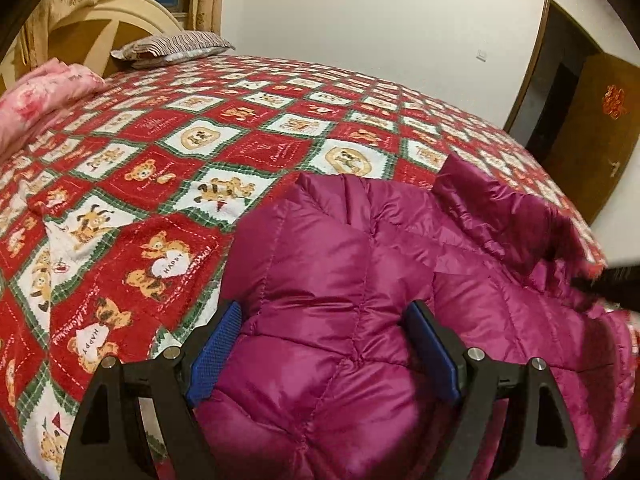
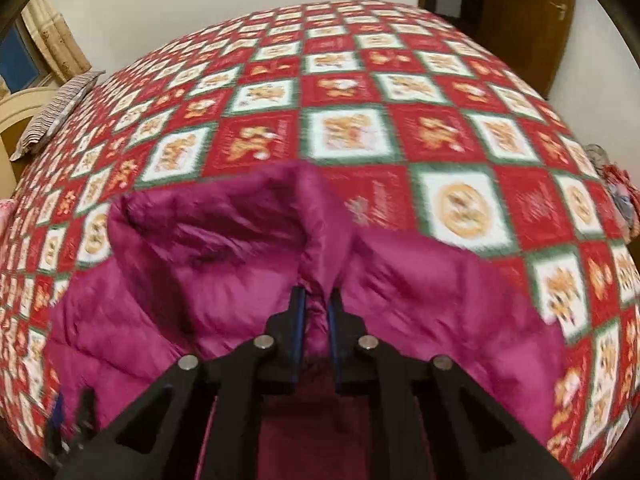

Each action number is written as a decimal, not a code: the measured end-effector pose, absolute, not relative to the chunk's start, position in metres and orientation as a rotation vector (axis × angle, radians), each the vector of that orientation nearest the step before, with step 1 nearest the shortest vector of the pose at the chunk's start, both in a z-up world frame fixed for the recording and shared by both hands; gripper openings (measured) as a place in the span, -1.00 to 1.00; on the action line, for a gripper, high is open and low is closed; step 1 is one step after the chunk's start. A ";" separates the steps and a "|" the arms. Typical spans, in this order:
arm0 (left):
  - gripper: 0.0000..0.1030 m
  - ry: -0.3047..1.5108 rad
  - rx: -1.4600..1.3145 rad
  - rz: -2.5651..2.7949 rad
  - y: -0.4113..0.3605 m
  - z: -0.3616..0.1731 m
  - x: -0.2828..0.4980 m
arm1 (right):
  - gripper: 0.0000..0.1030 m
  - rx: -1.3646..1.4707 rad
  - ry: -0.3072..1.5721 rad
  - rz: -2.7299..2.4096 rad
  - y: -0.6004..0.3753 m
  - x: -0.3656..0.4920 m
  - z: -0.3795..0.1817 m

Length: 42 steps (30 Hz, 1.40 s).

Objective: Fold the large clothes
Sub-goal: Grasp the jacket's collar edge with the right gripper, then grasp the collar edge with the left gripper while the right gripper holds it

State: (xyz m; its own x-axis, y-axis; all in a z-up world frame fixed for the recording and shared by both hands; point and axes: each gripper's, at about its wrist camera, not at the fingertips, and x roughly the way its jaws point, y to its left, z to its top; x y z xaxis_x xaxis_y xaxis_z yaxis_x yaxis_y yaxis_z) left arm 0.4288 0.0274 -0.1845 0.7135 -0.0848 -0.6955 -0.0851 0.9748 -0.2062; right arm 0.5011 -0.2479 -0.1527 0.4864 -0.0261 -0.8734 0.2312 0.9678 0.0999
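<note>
Two hand-held grippers are at work over one magenta puffer jacket [image 1: 352, 292], which lies on the bed near its front edge, on a red, white and green bedspread [image 1: 168, 184] printed with teddy bears; in the left wrist view the jacket fills the space from 5 to 3 o'clock, its quilted panels puffed up and shiny. The left hand-held gripper [image 1: 324, 352] stands with its jaws wide apart, the blue pads [image 1: 216, 356] either side of a bulging panel of the jacket; whether the pads touch the fabric I cannot tell, but they are not squeezing it. At 3 o'clock in that view a dark, blurred shape [image 1: 612, 280] meets the jacket's raised edge. In the right wrist view, which is smeared with blur, the right hand-held gripper [image 2: 318, 308] has its jaws drawn close together and clamped on a fold of the jacket [image 2: 224, 248]; the fabric rises from the pinch toward 12 o'clock, and the rest of the jacket spreads out to 9 and 3 o'clock. At 10 o'clock in the left wrist view a striped pillow [image 1: 172, 46] rests against a pale headboard [image 1: 100, 20]; a pink bundle of bedding [image 1: 44, 96] sits at 9 o'clock; a brown door [image 1: 596, 120] stands open at 2 o'clock.
</note>
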 end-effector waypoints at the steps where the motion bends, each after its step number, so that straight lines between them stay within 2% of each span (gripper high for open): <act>1: 0.64 0.778 -0.238 -0.017 0.029 -0.179 0.427 | -0.80 0.221 1.052 -0.176 -0.253 0.496 -0.157; 3: 0.64 0.756 -0.256 -0.043 0.031 -0.165 0.423 | -0.82 0.242 1.055 -0.219 -0.267 0.484 -0.176; 4: 0.64 0.732 -0.272 -0.068 0.032 -0.153 0.421 | -0.95 0.256 1.042 -0.222 -0.271 0.481 -0.181; 8: 0.64 0.708 -0.249 -0.151 0.012 -0.111 0.443 | -0.97 0.216 0.902 -0.221 -0.268 0.465 -0.187; 12: 0.64 0.764 -0.211 -0.198 -0.025 -0.095 0.493 | -0.97 0.183 0.850 -0.234 -0.264 0.461 -0.189; 17: 0.64 0.931 -0.231 -0.183 -0.070 -0.115 0.558 | -0.96 0.250 0.819 -0.199 -0.274 0.460 -0.191; 21: 0.62 1.050 -0.206 -0.119 -0.080 -0.154 0.560 | -0.97 0.278 0.807 -0.184 -0.275 0.457 -0.193; 23: 0.26 1.032 -0.203 -0.095 -0.072 -0.162 0.549 | -0.96 0.281 0.804 -0.182 -0.275 0.456 -0.193; 24: -0.03 1.019 -0.208 -0.098 -0.066 -0.165 0.541 | -0.97 0.286 0.803 -0.179 -0.275 0.456 -0.193; 25: -0.16 1.019 -0.206 -0.096 -0.061 -0.166 0.536 | -0.96 0.290 0.802 -0.177 -0.276 0.455 -0.193; 42: -0.17 0.855 -0.102 -0.030 -0.048 -0.187 0.499 | -0.97 0.278 0.802 -0.185 -0.275 0.456 -0.194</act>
